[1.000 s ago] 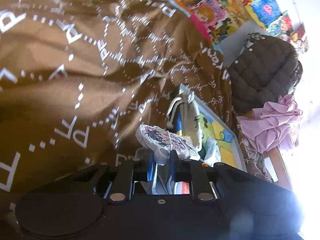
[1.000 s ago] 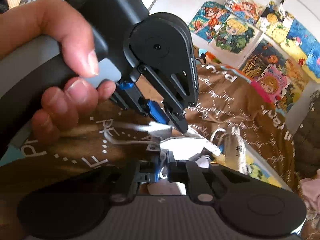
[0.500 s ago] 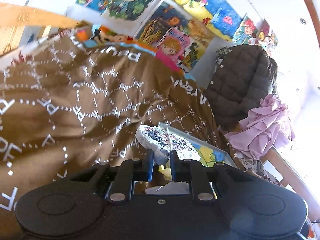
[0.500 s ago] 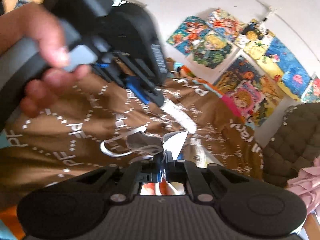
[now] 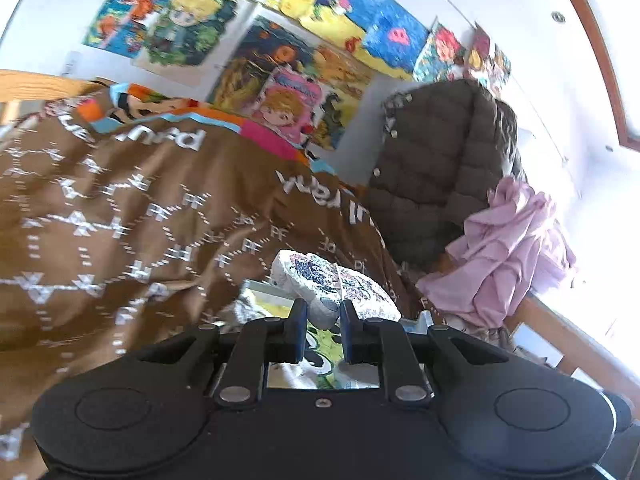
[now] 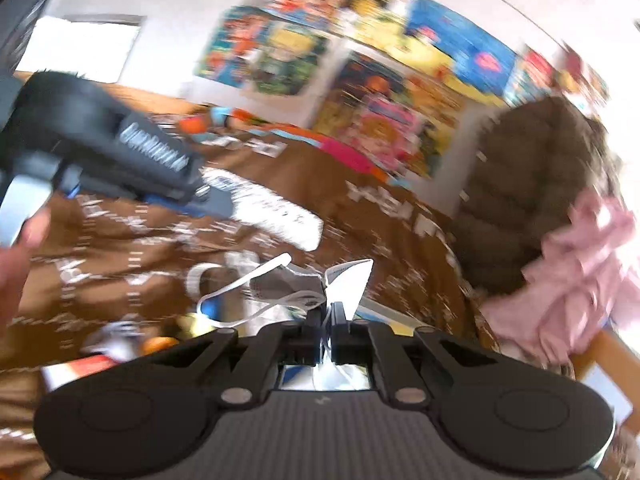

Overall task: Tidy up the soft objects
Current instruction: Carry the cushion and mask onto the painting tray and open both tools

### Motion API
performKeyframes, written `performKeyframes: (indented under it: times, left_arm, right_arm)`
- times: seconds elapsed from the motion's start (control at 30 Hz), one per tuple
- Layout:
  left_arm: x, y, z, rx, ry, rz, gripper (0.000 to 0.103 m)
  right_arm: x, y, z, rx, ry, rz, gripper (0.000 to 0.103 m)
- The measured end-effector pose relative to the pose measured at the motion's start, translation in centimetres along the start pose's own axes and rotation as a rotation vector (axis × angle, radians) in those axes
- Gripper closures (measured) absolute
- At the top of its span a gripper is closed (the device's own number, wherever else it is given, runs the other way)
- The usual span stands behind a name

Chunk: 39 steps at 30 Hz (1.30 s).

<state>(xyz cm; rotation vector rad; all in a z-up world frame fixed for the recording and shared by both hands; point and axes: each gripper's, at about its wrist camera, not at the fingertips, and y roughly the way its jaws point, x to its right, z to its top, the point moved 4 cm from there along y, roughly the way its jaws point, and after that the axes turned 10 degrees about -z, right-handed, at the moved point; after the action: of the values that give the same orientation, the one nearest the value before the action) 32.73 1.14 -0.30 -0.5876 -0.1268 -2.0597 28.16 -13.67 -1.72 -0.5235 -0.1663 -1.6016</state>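
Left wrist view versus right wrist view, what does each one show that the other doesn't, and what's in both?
Only the left wrist view shows the left gripper shut on a printed white pouch, seen close up over a bright picture.

Only the right wrist view shows the right gripper shut on a face mask with loose white straps, and part of a hand.

Both show the brown blanket, the wall posters, the dark quilted jacket and the pink cloth.
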Motion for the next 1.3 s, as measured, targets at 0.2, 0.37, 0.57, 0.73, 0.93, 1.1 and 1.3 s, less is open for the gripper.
performKeyframes:
  times: [0.2,0.37,0.57,0.73,0.93,1.1,1.3]
  left_arm:
    - [0.4,6.8,-1.5,-0.091,-0.005,-0.013,0.085]
    - [0.3,10.9,-2.6,-0.205,0.027,0.003,0.085]
    - [-0.4,12.9,-4.2,-0.321,0.046,0.041,0.085]
    - [-1.1,12.9,-4.9,-0.363,0.030,0.073,0.084]
    - [-1.4,12.5,-5.2,-0.396,0.018,0.088,0.083]
    - [-1.5,11.9,-5.1,-0.401,0.006,0.097,0.073]
    - [-1.1,10.3,-4.4,-0.377,0.008,0.100,0.053]
  right_arm:
    - [2.8,4.1,-1.9,-0.094,0.052,-0.063,0.098]
    - [3.5,6.9,-3.5,-0.189,0.102,-0.071,0.098]
    - [4.0,8.4,-5.5,-0.284,0.172,-0.055,0.097]
    - [4.1,8.6,-6.0,-0.301,0.187,-0.038,0.090]
    - [4.3,8.7,-6.5,-0.322,0.202,-0.020,0.078]
    - [4.9,8.5,-6.2,-0.324,0.216,-0.005,0.055]
    - [5.4,7.9,-5.6,-0.326,0.235,0.013,0.039]
